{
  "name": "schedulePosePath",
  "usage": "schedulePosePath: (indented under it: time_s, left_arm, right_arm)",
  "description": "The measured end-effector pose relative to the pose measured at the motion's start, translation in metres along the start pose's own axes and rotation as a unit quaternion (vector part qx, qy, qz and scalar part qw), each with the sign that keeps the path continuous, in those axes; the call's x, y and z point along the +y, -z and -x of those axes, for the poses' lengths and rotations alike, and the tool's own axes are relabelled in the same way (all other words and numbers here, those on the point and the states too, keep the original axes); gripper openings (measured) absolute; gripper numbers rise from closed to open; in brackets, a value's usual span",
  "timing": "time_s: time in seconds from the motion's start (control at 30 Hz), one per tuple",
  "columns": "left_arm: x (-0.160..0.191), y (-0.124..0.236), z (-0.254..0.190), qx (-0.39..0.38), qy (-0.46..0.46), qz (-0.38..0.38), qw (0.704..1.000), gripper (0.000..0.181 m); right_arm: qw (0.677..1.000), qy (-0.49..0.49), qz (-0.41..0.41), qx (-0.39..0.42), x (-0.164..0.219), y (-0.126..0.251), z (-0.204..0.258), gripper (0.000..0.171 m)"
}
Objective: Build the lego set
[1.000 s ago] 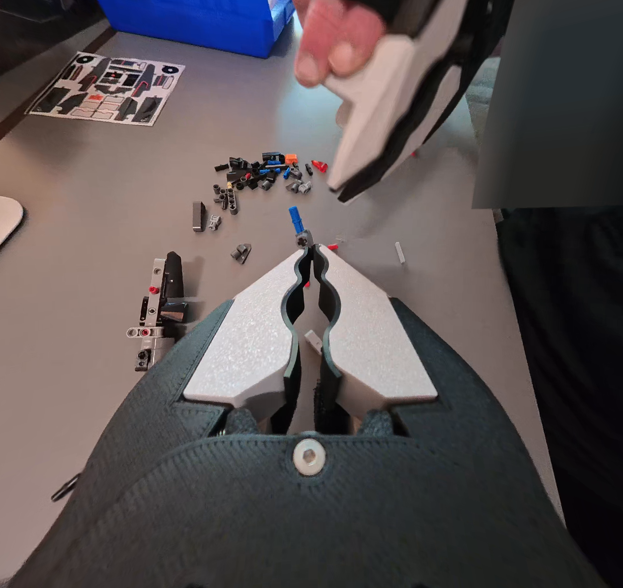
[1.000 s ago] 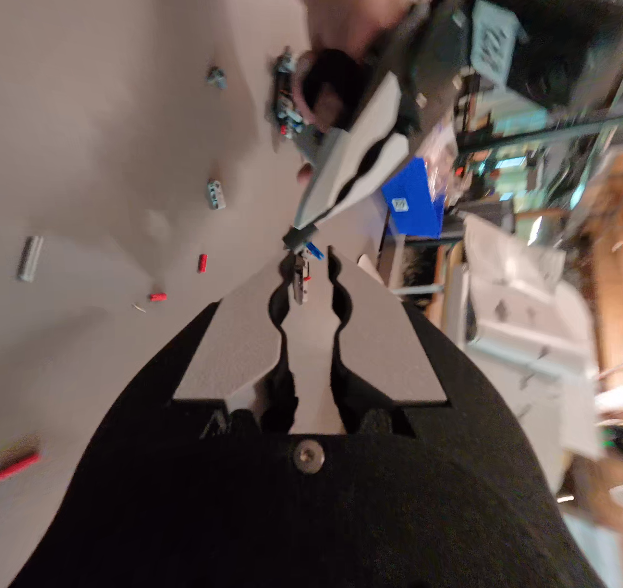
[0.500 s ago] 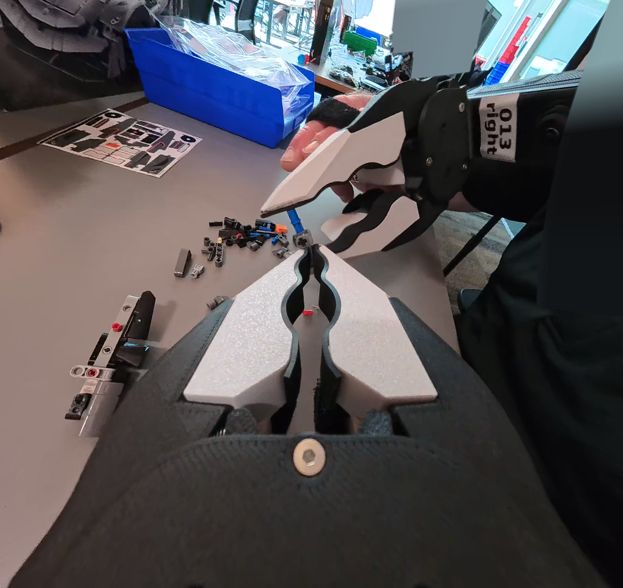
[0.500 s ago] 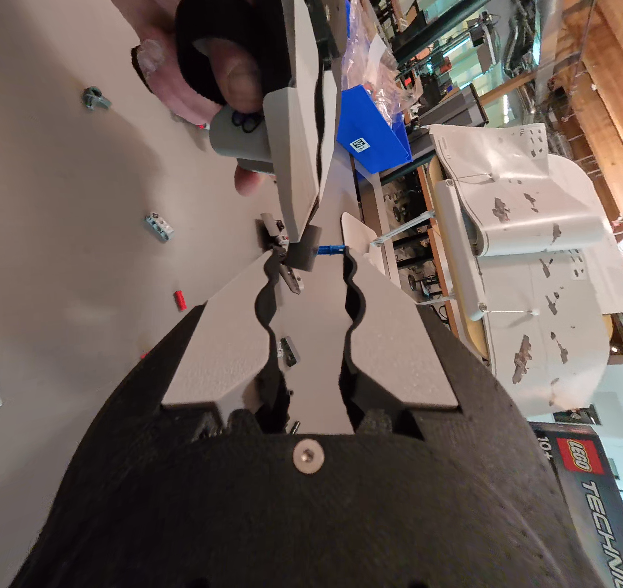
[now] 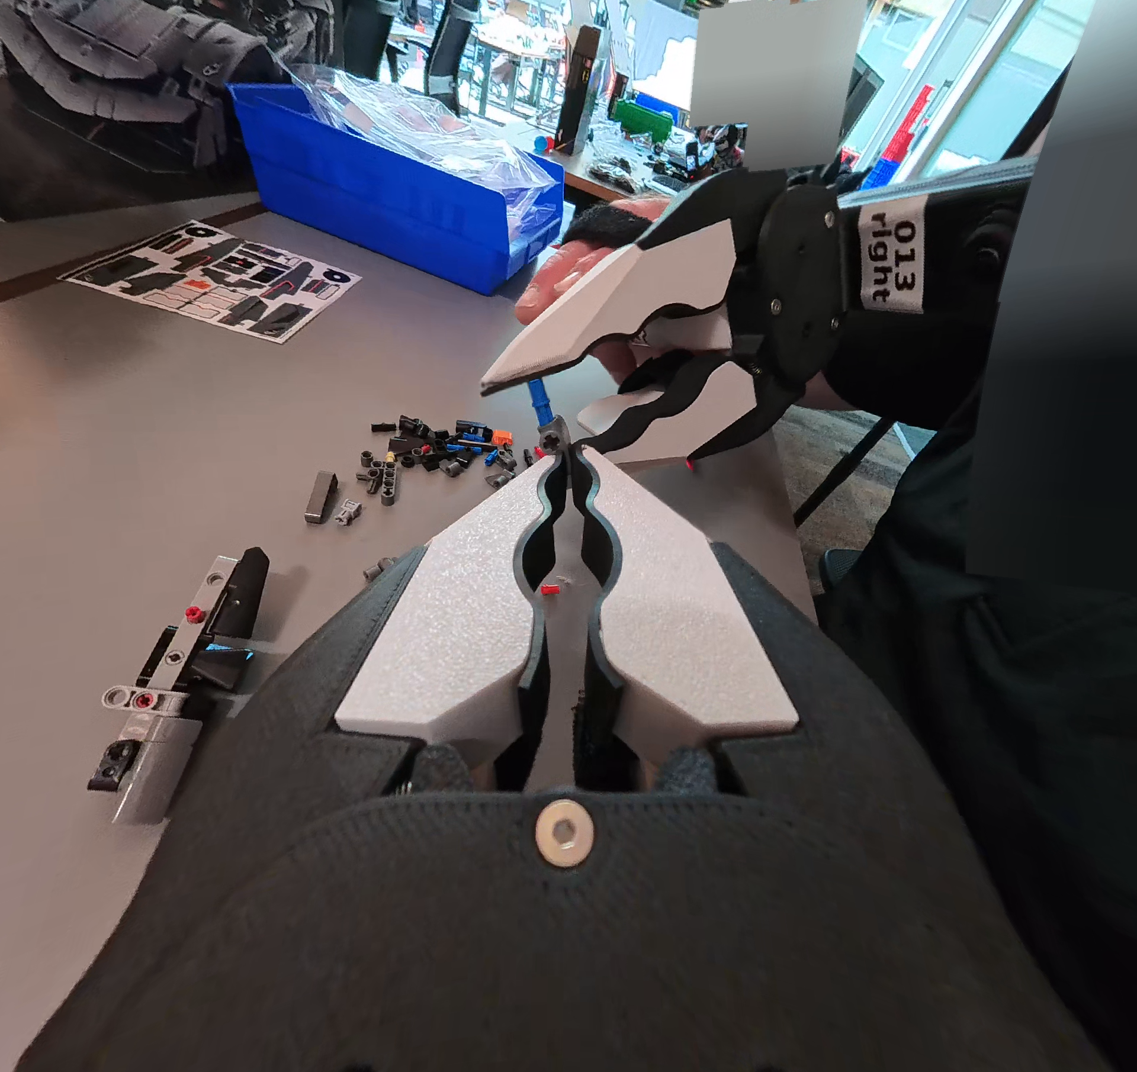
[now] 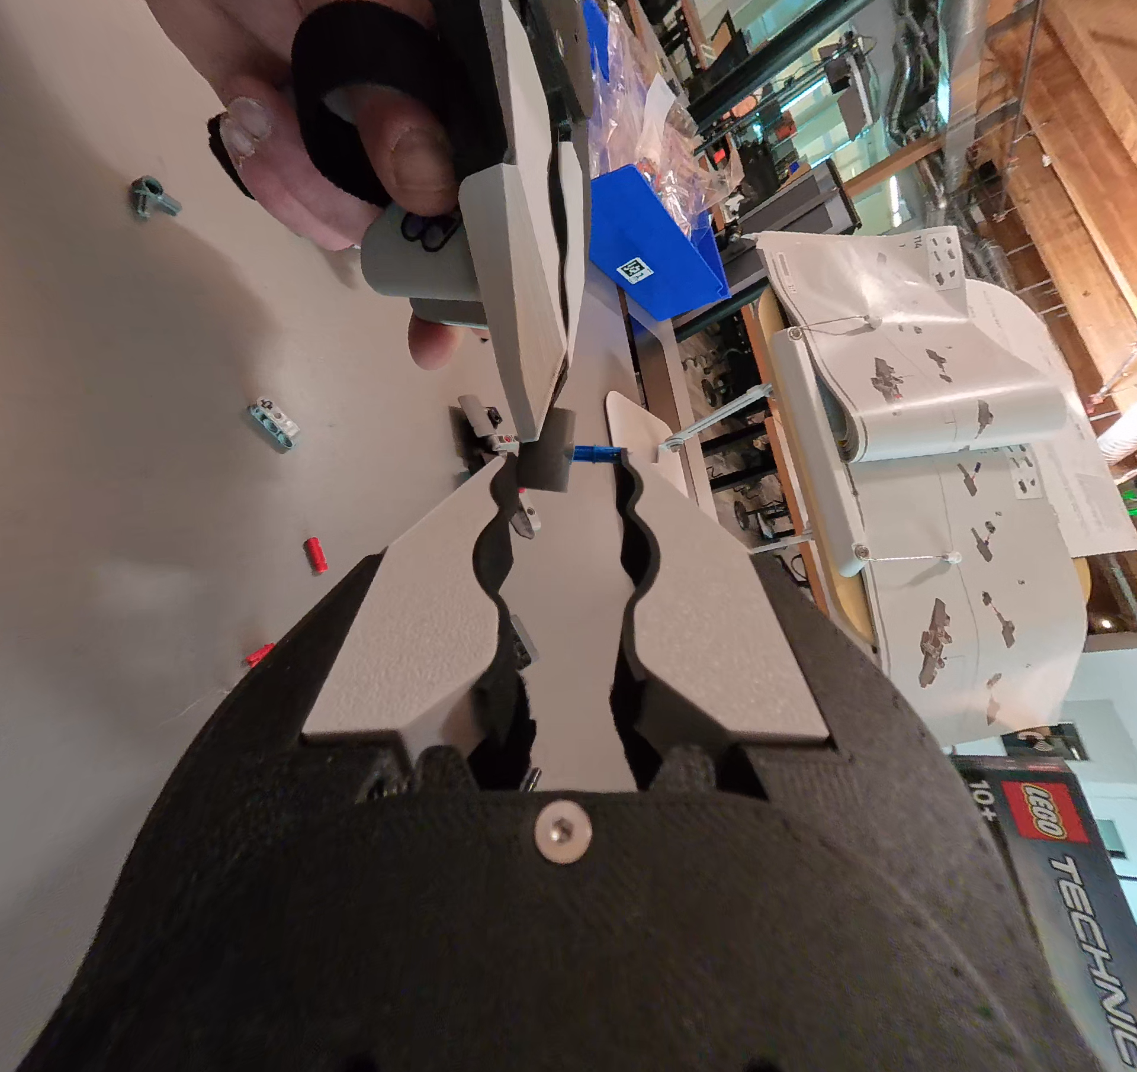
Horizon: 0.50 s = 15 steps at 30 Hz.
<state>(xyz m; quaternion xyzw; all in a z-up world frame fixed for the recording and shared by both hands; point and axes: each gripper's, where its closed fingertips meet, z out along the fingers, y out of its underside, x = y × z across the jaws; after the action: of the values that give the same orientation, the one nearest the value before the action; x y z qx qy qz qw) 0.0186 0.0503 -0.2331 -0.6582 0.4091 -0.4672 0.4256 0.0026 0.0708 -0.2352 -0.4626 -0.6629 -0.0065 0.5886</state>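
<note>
Blue pin juts from grey connector, tilted up-left.

Left wrist view: low over the grey table, facing the blue bin.
Right wrist view: rolled sideways, close, facing across the table edge.
Shared: the blue pin and bin.

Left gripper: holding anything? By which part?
Yes. The left gripper pinches the grey connector by its lower end at the fingertips; the blue pin sticks out above, unheld.
</note>
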Motion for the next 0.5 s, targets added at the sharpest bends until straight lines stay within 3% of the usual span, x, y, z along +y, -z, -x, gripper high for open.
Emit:
schedulePosePath:
  time_s: [0.5]
  left_arm:
    - [-0.0047, 0.0029, -0.0017, -0.004, -0.029, -0.002, 1.0, 0.0]
  right_arm:
    - [0.999, -0.032, -0.004, -0.023, -0.002, 0.0009, -0.0017, 0.028]
